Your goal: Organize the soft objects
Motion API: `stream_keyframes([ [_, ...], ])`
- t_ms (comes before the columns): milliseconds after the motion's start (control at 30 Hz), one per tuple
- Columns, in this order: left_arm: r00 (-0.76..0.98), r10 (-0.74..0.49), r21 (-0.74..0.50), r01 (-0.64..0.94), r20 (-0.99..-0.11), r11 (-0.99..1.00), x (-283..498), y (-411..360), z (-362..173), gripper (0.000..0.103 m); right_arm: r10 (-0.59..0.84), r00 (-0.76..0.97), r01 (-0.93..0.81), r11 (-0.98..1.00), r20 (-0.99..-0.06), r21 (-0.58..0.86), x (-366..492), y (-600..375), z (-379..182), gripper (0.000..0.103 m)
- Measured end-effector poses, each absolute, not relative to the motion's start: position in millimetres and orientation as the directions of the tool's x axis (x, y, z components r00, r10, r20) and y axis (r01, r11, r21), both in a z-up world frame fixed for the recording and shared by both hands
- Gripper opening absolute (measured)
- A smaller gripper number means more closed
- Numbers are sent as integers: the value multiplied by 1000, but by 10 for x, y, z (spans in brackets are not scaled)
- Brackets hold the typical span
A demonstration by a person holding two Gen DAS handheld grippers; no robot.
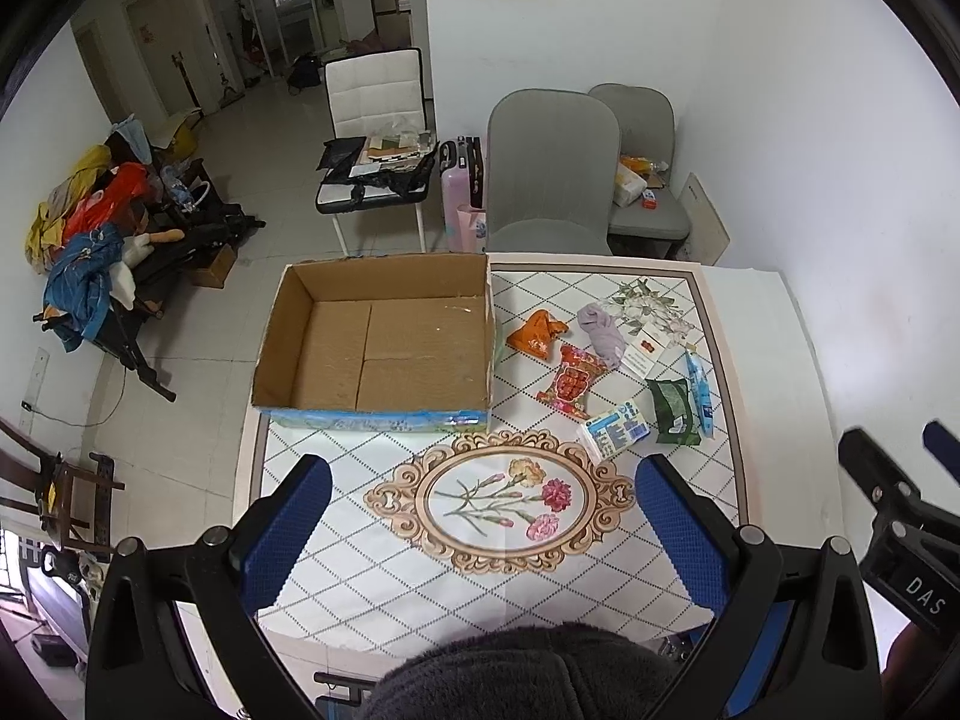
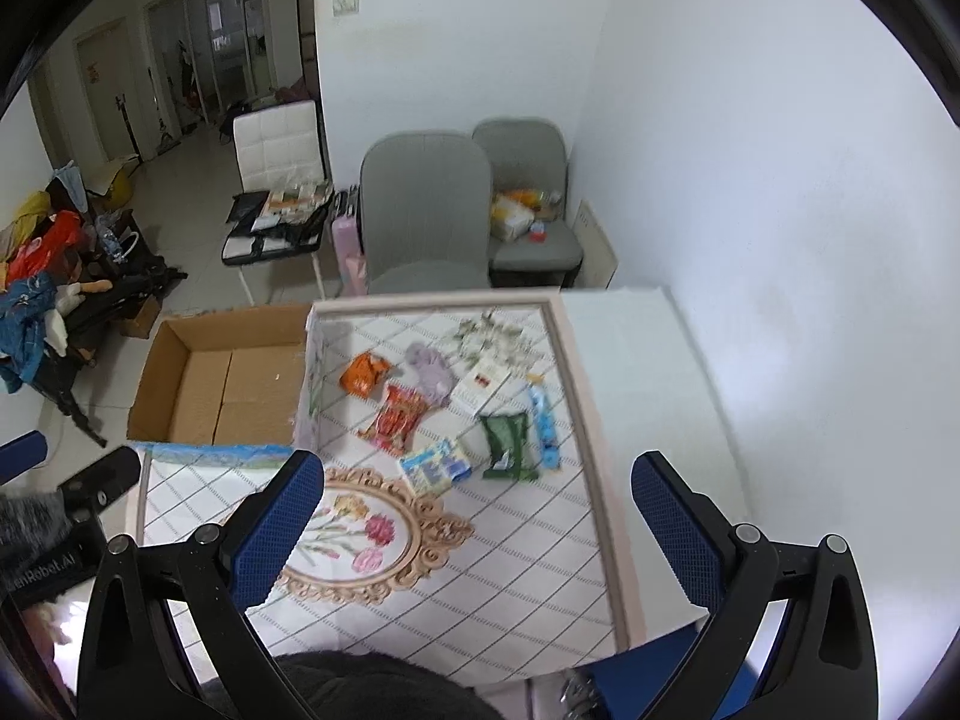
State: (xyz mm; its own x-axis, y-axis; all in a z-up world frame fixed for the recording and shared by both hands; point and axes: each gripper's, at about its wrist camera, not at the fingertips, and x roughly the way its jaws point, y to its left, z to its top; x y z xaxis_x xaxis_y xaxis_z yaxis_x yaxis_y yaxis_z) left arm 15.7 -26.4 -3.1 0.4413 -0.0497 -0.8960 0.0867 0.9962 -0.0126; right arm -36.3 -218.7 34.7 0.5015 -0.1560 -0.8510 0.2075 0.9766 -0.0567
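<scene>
We're looking at a room with plain white walls [image 1: 780,90] and a pale tiled floor [image 1: 198,324] that picks up soft daylight. Taking the two grey chairs [image 1: 552,168] as our landmark: they're tucked right behind the table with the floral cloth [image 1: 510,564], one behind the other, in the corner. Just left of them stands a pink suitcase [image 1: 457,192], then a white padded chair [image 1: 375,96] piled with stuff. Far left of them there's a dark rack heaped with clothes [image 1: 90,240]. Beyond them, glass doors [image 1: 294,6] at the back of the room
</scene>
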Motion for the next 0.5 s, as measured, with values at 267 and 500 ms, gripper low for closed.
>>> stream_keyframes([
  [267, 319, -62, 2, 196, -946, 981, 923, -776, -731, 103, -164, 359, 303, 952, -919, -51, 117, -3031, -370, 103],
  [500, 165, 58, 116, 364, -985, 924, 1749, -1510, -1823, 103, -67, 188, 324, 946, -980, -2, 894, -3681, -1740, 103],
])
